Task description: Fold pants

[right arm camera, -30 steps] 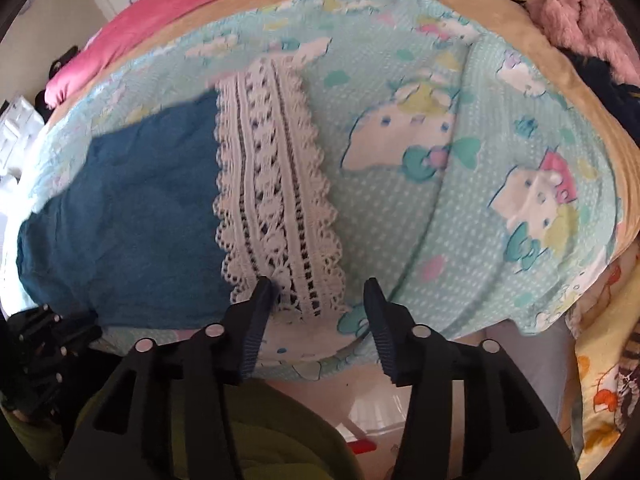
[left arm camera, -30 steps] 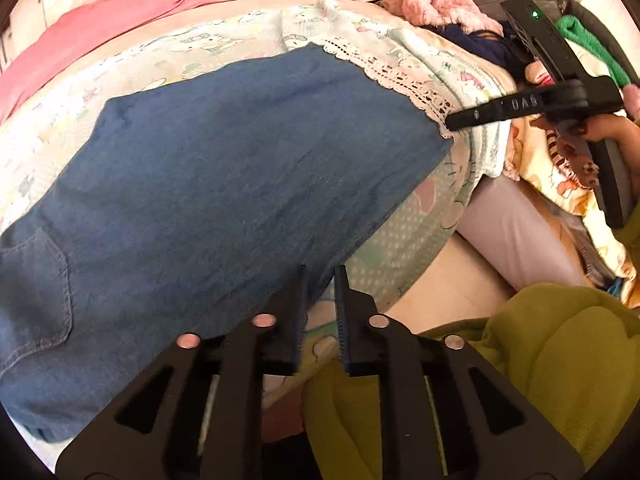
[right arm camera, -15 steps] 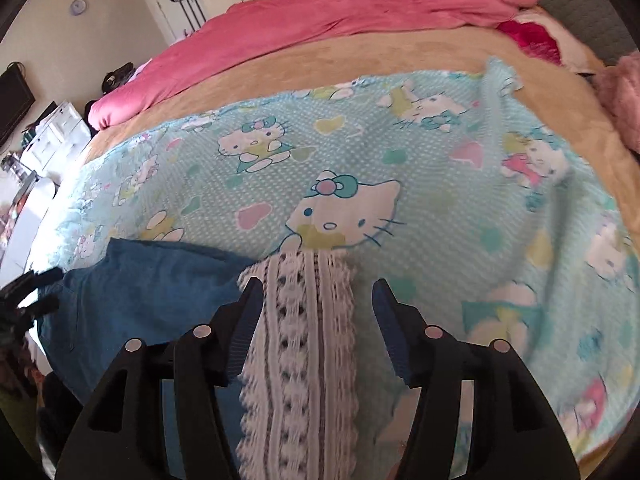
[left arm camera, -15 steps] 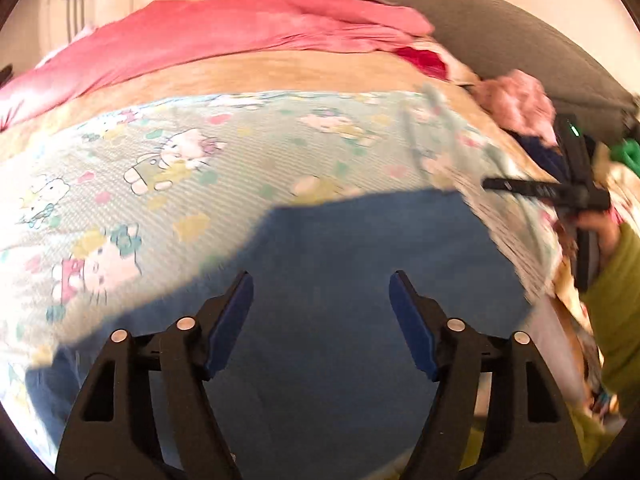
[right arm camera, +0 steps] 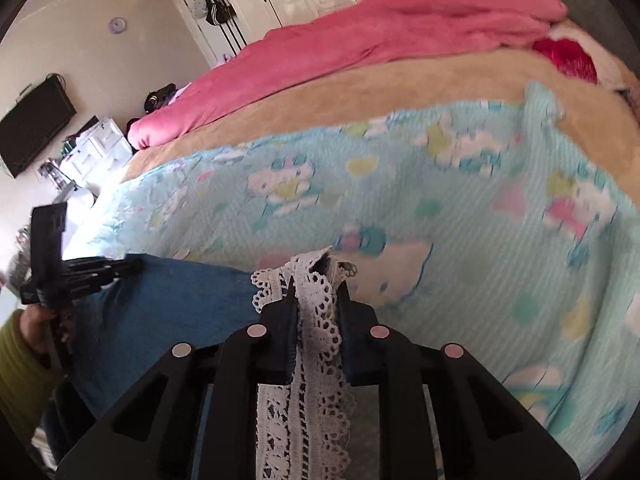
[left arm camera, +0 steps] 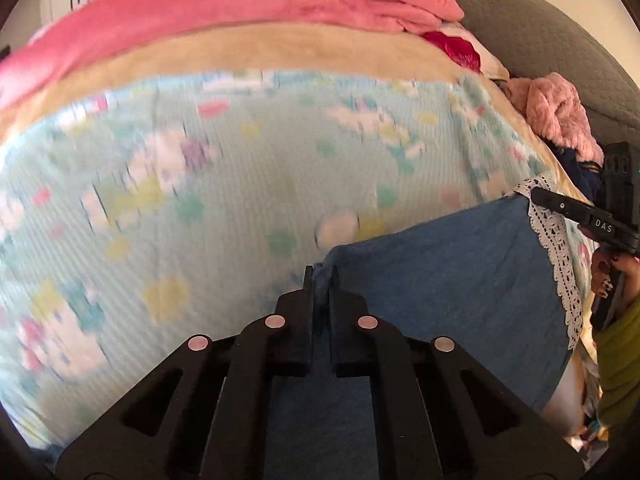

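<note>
The left tool (left arm camera: 320, 276) is seen closed on a corner of the blue denim pants (left arm camera: 452, 276), its jaws having just been drawn together with the denim edge pinched between them. The right tool (right arm camera: 316, 292) is clamped on the white lace hem (right arm camera: 316, 320) at the other end of the pants; its jaws too have just been closing, and the lace is bunched between them and trails back under the tool. In the left wrist view the right tool (left arm camera: 538, 196) is met at the lace hem, held by a hand (left arm camera: 612, 276) in a green sleeve (left arm camera: 620, 344). The pants are spread on the bed, on a light blue cartoon-print blanket (right arm camera: 460, 220), stretched between the two tools. Beyond the blanket a tan cover (right arm camera: 360, 96) and a pink duvet (right arm camera: 380, 28) are laid. A fuzzy pink garment (left arm camera: 560, 116) is heaped at the right edge of the bed.
</note>
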Motion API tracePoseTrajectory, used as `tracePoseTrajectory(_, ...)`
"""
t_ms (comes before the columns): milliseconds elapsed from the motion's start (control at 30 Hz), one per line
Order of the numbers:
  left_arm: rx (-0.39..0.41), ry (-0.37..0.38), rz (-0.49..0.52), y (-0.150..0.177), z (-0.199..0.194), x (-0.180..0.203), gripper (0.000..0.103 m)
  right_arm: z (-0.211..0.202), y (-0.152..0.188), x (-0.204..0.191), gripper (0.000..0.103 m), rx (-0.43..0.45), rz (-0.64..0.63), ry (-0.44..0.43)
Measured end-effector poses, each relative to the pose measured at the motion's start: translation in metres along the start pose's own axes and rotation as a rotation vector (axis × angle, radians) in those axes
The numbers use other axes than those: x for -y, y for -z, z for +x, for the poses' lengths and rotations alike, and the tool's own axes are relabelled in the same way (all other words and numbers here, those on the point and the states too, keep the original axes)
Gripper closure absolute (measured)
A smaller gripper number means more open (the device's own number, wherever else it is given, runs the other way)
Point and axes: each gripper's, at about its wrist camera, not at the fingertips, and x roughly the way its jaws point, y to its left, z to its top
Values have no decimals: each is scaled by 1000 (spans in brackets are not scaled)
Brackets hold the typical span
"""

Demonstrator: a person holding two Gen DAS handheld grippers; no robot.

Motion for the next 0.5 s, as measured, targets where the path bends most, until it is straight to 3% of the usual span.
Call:
tracePoseTrajectory(133,10,-68,33,-16,16,10,101,36,-14,7,87,-62,-27,107)
tracePoseTrajectory(233,-14,-144,39,-8,35,8,84,59,-7,12,82,-127,-30,174)
tracePoseTrajectory(267,-15,-147,23,-2,35,3,77,54,-7,12,76,-112,-25,177)
tracePoseTrajectory(300,-4,-128,-4,4,30,-6,68,47,-7,13,62,-92,-17,187)
tracePoseTrajectory(367,19,-113,-43,14,16,-24,58,20,-7,18,45,-28,12,233)
tracePoseTrajectory(500,84,-190,-126,31,-32,-50,56,-31,4,19,45,44,29,242)
